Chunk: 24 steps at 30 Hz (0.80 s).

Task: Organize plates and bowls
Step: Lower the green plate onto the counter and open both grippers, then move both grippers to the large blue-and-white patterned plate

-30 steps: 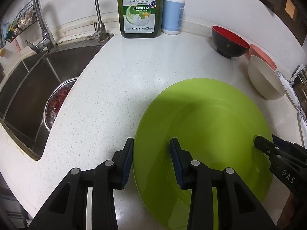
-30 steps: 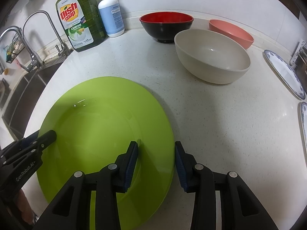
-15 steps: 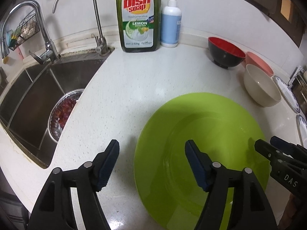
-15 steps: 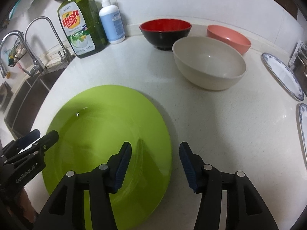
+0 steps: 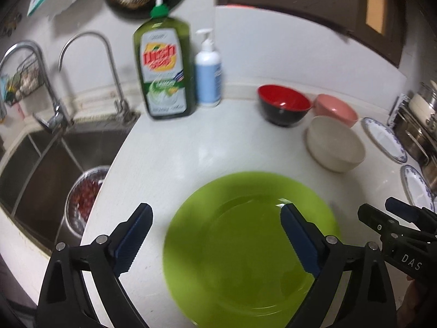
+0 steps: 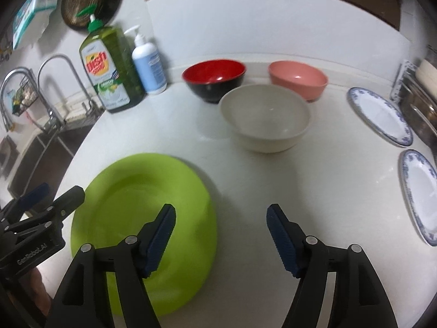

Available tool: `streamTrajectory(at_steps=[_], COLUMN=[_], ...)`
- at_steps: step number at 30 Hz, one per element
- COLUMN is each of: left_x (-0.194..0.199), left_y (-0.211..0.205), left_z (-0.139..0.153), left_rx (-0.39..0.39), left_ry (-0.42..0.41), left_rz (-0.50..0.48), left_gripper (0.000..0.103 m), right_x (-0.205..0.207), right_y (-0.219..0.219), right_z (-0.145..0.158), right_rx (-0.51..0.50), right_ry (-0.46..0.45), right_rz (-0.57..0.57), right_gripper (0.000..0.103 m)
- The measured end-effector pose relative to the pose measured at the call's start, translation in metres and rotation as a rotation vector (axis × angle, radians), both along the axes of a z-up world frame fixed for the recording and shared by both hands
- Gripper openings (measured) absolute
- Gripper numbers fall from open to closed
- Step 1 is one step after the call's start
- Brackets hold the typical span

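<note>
A large lime green plate (image 5: 240,246) lies flat on the white counter; it also shows in the right wrist view (image 6: 131,205). My left gripper (image 5: 215,240) is wide open above the plate's left part, holding nothing. My right gripper (image 6: 221,235) is wide open over the plate's right edge, holding nothing. A cream bowl (image 6: 265,120), a red and black bowl (image 6: 214,79) and a pink bowl (image 6: 297,79) stand behind. Two blue-rimmed white plates, one farther (image 6: 379,114) and one nearer (image 6: 420,191), lie at the right.
A sink (image 5: 41,164) with a metal strainer bowl (image 5: 84,191) is at the left, with two taps behind it. A dish soap bottle (image 5: 164,73) and a white pump bottle (image 5: 207,76) stand at the wall. A metal dish rack (image 5: 418,125) is at the far right.
Both grippers have opened wide, let go of the green plate and pulled back and up. The plate now rests flat on the counter.
</note>
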State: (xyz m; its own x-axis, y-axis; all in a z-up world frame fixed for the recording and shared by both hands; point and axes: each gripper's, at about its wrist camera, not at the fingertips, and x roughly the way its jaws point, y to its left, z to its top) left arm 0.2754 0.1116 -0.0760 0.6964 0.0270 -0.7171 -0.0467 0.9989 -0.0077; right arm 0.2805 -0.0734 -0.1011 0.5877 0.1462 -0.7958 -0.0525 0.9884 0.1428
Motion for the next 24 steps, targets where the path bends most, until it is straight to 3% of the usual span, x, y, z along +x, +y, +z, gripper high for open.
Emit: streamTrajectory(at_steps=[6,9,24], left_x=[0.0,-0.001,-0.005], left_y=[-0.028,-0.043,-0.134], left_z=[0.019,0.026,0.064], left_rx=[0.005,0.004,0.0], left_ry=[-0.055,-0.078,-0.172], left_rz=[-0.073,-0.115,-0.327], left_gripper=[0.099,0.1,0.102], right_x=[-0.015,-0.024,-0.071], right_y=[-0.027,-0.042,-0.123], right_z=[0.016,0.024,0.06], right_rx=[-0.004,-0.008,-0.058], right_ry=[-0.043,-0.068,-0.172], right_rz=[-0.073,-0.117,-0.333], right_gripper=[0.07,0.076,0.076])
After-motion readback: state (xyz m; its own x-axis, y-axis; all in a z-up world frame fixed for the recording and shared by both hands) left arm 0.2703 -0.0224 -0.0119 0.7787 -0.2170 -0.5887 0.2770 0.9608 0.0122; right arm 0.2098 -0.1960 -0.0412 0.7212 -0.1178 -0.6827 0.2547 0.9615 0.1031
